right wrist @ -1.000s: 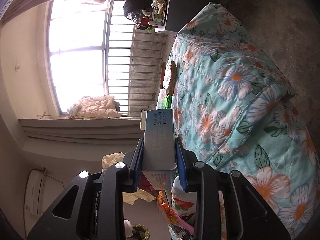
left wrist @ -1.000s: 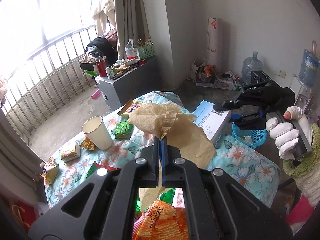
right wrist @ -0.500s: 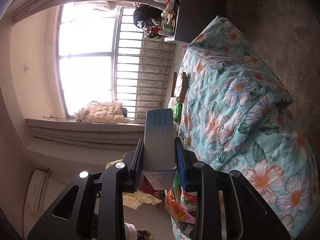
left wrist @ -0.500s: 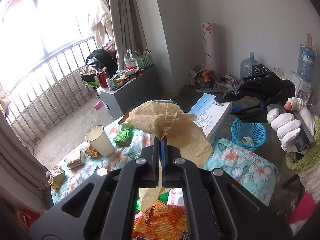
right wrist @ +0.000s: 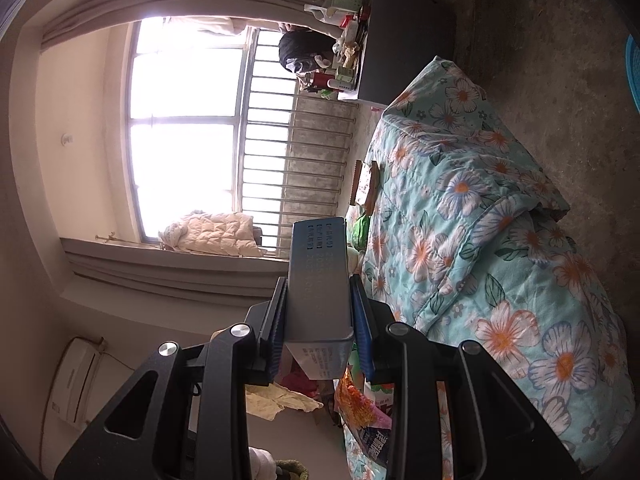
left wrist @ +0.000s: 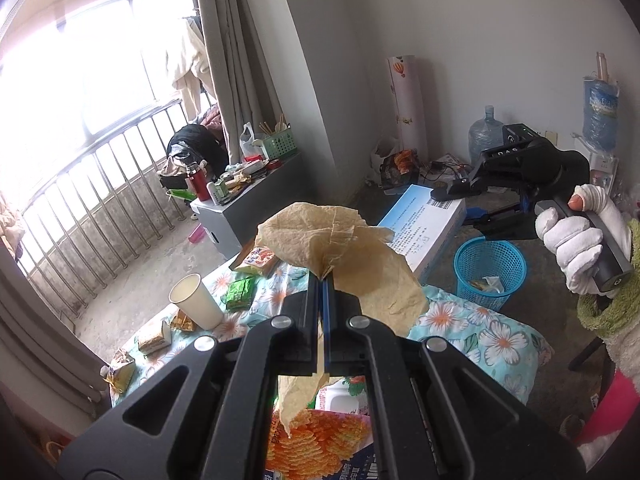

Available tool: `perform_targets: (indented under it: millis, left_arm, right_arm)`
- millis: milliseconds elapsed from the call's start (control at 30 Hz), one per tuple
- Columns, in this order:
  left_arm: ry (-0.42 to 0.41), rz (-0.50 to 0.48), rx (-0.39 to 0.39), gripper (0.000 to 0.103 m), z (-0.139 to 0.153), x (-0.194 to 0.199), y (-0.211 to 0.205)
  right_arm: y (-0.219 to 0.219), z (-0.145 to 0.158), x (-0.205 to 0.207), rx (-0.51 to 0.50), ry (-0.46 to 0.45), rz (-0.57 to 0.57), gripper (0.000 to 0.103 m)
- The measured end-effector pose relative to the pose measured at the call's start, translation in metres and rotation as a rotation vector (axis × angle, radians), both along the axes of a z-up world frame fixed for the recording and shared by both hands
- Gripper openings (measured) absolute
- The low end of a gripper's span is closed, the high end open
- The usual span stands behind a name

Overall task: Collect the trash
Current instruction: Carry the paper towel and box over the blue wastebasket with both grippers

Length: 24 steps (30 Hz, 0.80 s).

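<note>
The left gripper (left wrist: 320, 280) is clamped tight on a crumpled sheet of brown paper (left wrist: 344, 248), which fans out above the jaws and trails a strip below them, held up over the floral-covered table (left wrist: 472, 320). At about three o'clock from it, a white-gloved hand (left wrist: 576, 240) carries the right gripper (right wrist: 320, 312), its jaws pressed against the two sides of a white and blue box (right wrist: 318, 280); in the left wrist view that box (left wrist: 424, 228) hangs in the air just beyond the paper. Past the table's far edge, at roughly two o'clock, a blue basket (left wrist: 490, 272) stands on the concrete floor with a few scraps already inside. On the table, at nine o'clock from the paper, a paper cup (left wrist: 196, 300) stands upright, with a green packet (left wrist: 240, 292) just beside it and small snack wrappers (left wrist: 152, 338) scattered toward the near left edge. An orange chip bag (left wrist: 316, 440) lies directly under the left gripper.
</note>
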State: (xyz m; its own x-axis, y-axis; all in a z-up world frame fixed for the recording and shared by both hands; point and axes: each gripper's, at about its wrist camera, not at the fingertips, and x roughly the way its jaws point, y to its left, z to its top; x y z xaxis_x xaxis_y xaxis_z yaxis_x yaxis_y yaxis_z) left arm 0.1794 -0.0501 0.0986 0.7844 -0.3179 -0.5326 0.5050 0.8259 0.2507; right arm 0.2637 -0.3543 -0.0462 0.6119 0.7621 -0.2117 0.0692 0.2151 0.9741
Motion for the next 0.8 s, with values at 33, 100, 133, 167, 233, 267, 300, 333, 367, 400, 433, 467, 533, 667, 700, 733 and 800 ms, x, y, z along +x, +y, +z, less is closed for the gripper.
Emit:
perform_targets:
  millis: [33, 100, 133, 167, 233, 267, 300, 333, 367, 400, 433, 467, 533, 667, 700, 733, 800]
  left_arm:
    - [-0.001, -0.006, -0.001, 0.000, 0.000, -0.002, -0.002]
    - [0.002, -0.019, -0.008, 0.000, 0.000, -0.008, -0.007]
    - [0.005, -0.024, -0.014, 0.000, -0.001, -0.011, -0.009]
    - [0.013, -0.028, -0.021, 0.000, -0.002, -0.014, -0.012]
    - [0.030, -0.037, -0.041, 0.000, -0.006, -0.019, -0.018]
    - [0.033, -0.035, -0.047, 0.000, -0.009, -0.022, -0.021]
    - [0.035, -0.033, -0.052, 0.000, -0.012, -0.025, -0.025]
    - [0.041, -0.031, -0.065, 0.000, -0.016, -0.028, -0.029]
    - [0.055, -0.031, -0.083, 0.000, -0.020, -0.031, -0.032]
    - [0.071, -0.032, -0.101, 0.000, -0.024, -0.033, -0.036]
    - [0.084, -0.030, -0.116, 0.000, -0.028, -0.036, -0.040]
    - [0.084, -0.024, -0.119, 0.000, -0.033, -0.038, -0.044]
    - [0.089, -0.021, -0.127, 0.000, -0.042, -0.043, -0.053]
    - [0.116, -0.020, -0.143, 0.000, -0.055, -0.047, -0.065]
    - [0.114, -0.020, -0.140, 0.000, -0.055, -0.047, -0.068]
    - [0.108, -0.017, -0.132, 0.000, -0.057, -0.048, -0.070]
    - [0.095, -0.012, -0.119, 0.000, -0.059, -0.049, -0.075]
  right_arm:
    - [-0.003, 0.000, -0.005, 0.001, -0.003, -0.005, 0.030]
    - [-0.008, 0.000, -0.015, 0.002, -0.007, -0.016, 0.030]
    - [-0.010, -0.001, -0.021, 0.005, -0.009, -0.021, 0.030]
    - [-0.013, -0.001, -0.028, 0.006, -0.013, -0.030, 0.030]
    - [-0.018, 0.000, -0.044, 0.003, -0.027, -0.050, 0.030]
    - [-0.021, 0.000, -0.052, 0.003, -0.033, -0.062, 0.030]
    - [-0.024, 0.000, -0.061, 0.004, -0.039, -0.075, 0.030]
    - [-0.027, 0.000, -0.069, 0.004, -0.045, -0.086, 0.030]
    - [-0.030, -0.001, -0.077, 0.003, -0.048, -0.099, 0.030]
    - [-0.033, -0.002, -0.085, 0.000, -0.050, -0.112, 0.030]
    - [-0.036, -0.004, -0.093, -0.002, -0.051, -0.122, 0.030]
    - [-0.038, -0.006, -0.099, -0.004, -0.048, -0.132, 0.030]
    - [-0.042, -0.010, -0.113, -0.005, -0.043, -0.150, 0.030]
    - [-0.051, -0.016, -0.131, -0.004, -0.036, -0.180, 0.030]
    - [-0.053, -0.016, -0.134, -0.005, -0.034, -0.186, 0.030]
    - [-0.055, -0.017, -0.137, -0.010, -0.032, -0.193, 0.030]
    - [-0.060, -0.018, -0.141, -0.026, -0.031, -0.206, 0.030]
